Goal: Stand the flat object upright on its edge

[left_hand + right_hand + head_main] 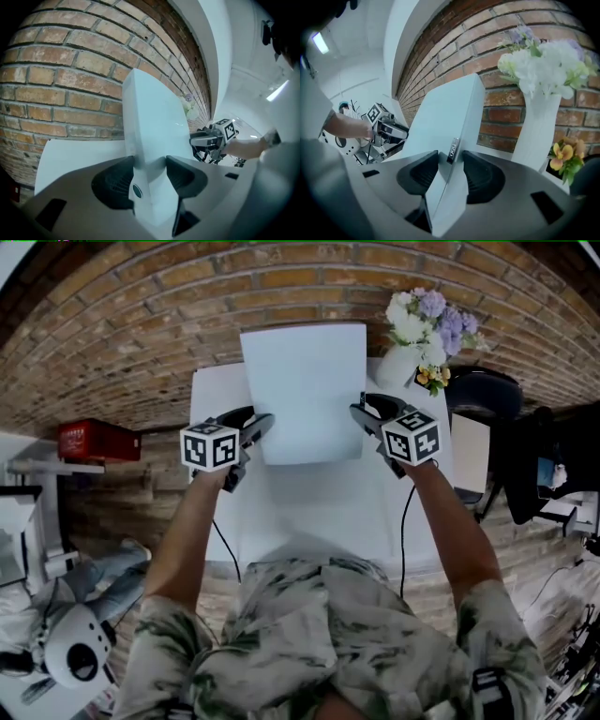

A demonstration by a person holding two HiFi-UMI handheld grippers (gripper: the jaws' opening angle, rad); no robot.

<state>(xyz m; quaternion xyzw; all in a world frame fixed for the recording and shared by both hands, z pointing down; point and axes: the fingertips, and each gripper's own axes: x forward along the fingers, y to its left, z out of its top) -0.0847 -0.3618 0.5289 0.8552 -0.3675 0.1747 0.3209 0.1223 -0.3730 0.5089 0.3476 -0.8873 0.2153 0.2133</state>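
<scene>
A flat white panel (305,390) rises steeply from the white table (309,512), its top edge towards the brick wall. My left gripper (261,427) is shut on its left edge and my right gripper (360,413) on its right edge. In the left gripper view the panel (154,117) runs up between the two dark pads of the left gripper (150,171), and the right gripper (211,138) shows beyond it. In the right gripper view the pads of the right gripper (449,171) press on the panel (445,117) at a small label. The panel's lower edge is hidden.
A white vase of flowers (412,338) stands at the table's back right corner, close to the panel's right side (536,126). The brick wall (141,324) is right behind. A dark chair (483,395) is at the right, a red box (98,440) at the left.
</scene>
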